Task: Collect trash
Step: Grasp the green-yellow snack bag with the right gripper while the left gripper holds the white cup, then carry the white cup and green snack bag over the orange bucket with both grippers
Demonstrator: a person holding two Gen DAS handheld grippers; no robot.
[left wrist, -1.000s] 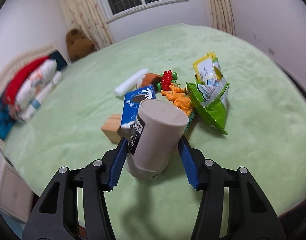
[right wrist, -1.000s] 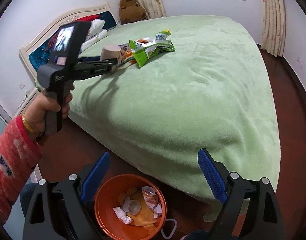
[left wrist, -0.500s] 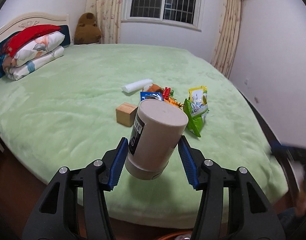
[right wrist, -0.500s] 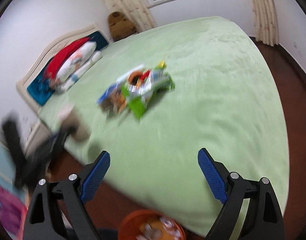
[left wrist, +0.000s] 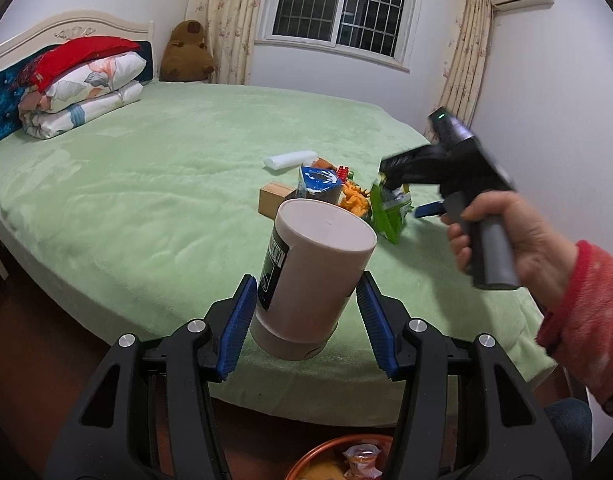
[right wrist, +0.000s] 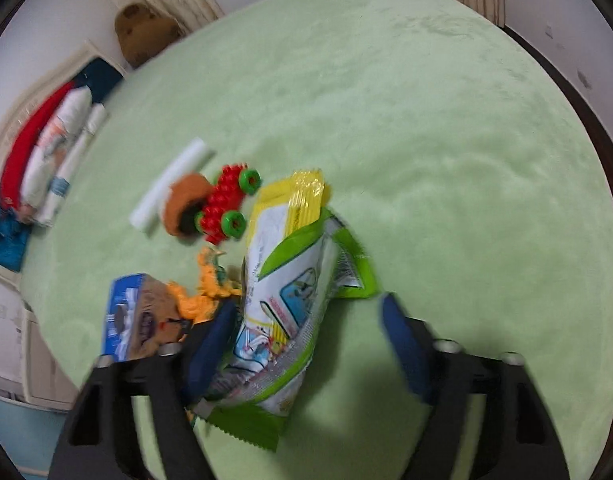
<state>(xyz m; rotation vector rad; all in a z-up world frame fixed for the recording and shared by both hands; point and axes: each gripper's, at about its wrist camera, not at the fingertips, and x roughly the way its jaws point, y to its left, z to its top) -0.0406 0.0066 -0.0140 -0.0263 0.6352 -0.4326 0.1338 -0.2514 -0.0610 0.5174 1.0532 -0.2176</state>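
Observation:
My left gripper is shut on a beige cylindrical cup with a black label, held off the near edge of the green bed. An orange bin with trash in it shows just below. My right gripper is open over the pile on the bed, its jaws on either side of a green and white snack bag. The same bag shows in the left wrist view beside the right gripper. A blue snack box lies to the left.
In the pile are a red toy car, an orange dinosaur, a brown round item, a white roll and a wooden block. Folded quilts and a plush toy sit at the headboard.
My left gripper drew back with the cup from the pile to beyond the bed edge, above the bin. My right gripper swung from the bin onto the pile, around the snack bag.

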